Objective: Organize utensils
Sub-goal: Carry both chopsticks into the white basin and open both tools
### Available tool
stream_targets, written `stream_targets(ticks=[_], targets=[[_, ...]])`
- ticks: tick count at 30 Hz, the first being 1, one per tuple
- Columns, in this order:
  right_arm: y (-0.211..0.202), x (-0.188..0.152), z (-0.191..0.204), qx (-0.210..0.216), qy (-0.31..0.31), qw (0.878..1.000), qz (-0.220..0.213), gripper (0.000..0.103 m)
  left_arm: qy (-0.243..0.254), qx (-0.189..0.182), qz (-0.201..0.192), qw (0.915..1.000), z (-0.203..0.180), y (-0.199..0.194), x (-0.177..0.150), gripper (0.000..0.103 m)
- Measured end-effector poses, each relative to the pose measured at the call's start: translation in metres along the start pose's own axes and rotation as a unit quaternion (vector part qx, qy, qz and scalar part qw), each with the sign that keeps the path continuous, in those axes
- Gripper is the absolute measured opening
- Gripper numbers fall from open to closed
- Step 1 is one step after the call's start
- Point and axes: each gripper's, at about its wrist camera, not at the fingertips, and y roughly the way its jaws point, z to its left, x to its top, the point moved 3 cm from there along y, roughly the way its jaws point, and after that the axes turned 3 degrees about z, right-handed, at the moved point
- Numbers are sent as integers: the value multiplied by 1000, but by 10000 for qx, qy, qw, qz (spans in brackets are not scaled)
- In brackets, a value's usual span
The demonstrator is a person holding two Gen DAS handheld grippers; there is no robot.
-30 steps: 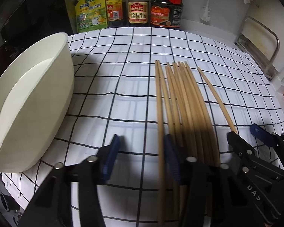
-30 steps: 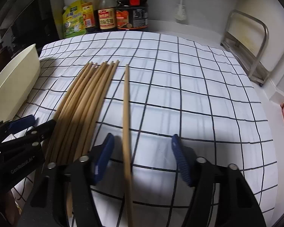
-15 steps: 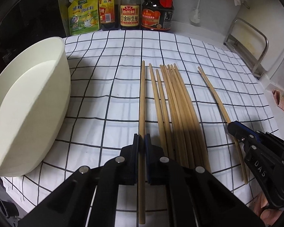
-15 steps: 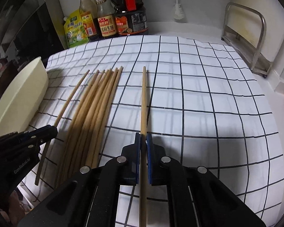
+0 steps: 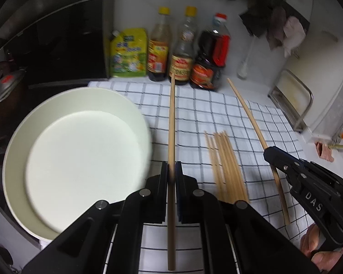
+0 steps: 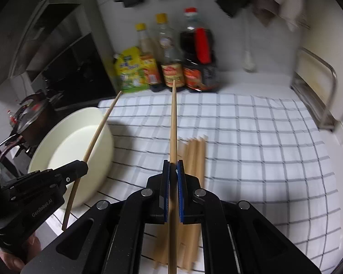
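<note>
Wooden chopsticks, one in each tool: the left tool (image 5: 171, 173) is clamped on a chopstick (image 5: 171, 123) beside the cream bowl (image 5: 18, 159), the right tool (image 6: 173, 171) on another (image 6: 173, 123). The left view alone shows the bowl's whole inside; the right view shows the loose bundle (image 6: 195, 159) lying on the checked cloth (image 6: 263, 148) over the surface, under its held chopstick.

Two grippers, left (image 5: 171, 171) and right (image 6: 173, 166), each hold one chopstick, about seven more chopsticks (image 5: 226, 166) lie bundled, beside one cream bowl (image 5: 13, 159), three sauce bottles (image 5: 183, 52) and one yellow pouch (image 5: 129, 53).
</note>
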Motion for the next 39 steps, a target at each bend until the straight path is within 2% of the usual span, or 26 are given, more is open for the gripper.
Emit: stream_targets(ticks=[6,11,17,28,35,36,38,39], targets=[[32,25,72,473,-367,9982,79,6,-185,456,-217,9986,72,-20,12,7],[65,32,128,835,-641,9939,327,6,-482,804,-159,9955,134,-19,10,7],[109,29,174,1022,-799,9885,777,6,-675,854,16,9941,172,-4,6,7],[150,6,181,837,-724,9836,1424,6,-853,774,444,9923,196,34,-10,7],[153,4,176,785,-671,9839,1459,6,-883,770,554,9916,197,44,-20,8],[152,4,176,770,-669,9841,1453,6,-897,781,542,9914,198,43,-20,9],[150,6,175,751,-666,9850,1406,7,-916,826,508,9911,200,41,-20,27],[147,7,175,751,-667,9855,1365,10,-934,836,473,9910,201,39,-20,33]])
